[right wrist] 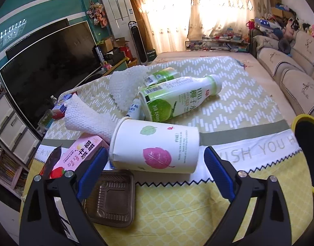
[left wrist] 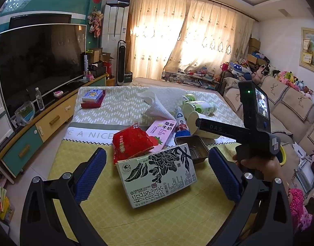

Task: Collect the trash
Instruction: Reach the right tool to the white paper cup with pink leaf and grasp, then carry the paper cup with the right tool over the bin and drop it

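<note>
Trash lies piled on a table under a yellow-green cloth (left wrist: 91, 112). My left gripper (left wrist: 157, 174) is open, and a green tea box (left wrist: 157, 184) lies flat between its blue pads without touching them. A red packet (left wrist: 130, 141), a pink milk carton (left wrist: 162, 132) and a brown plastic tray (left wrist: 195, 149) lie just beyond. My right gripper (right wrist: 155, 174) is open, its fingers either side of a tipped white paper cup (right wrist: 154, 149). Behind the cup lie a green coconut-water bottle (right wrist: 177, 100), a paper towel (right wrist: 87, 119) and the tray (right wrist: 112, 198) at lower left.
A yellow-rimmed black opening (right wrist: 306, 151) sits at the table's right edge. A large TV (left wrist: 38, 55) on a cabinet runs along the left, and a sofa (left wrist: 290, 106) along the right. Two small boxes (left wrist: 93, 98) rest at the table's far left.
</note>
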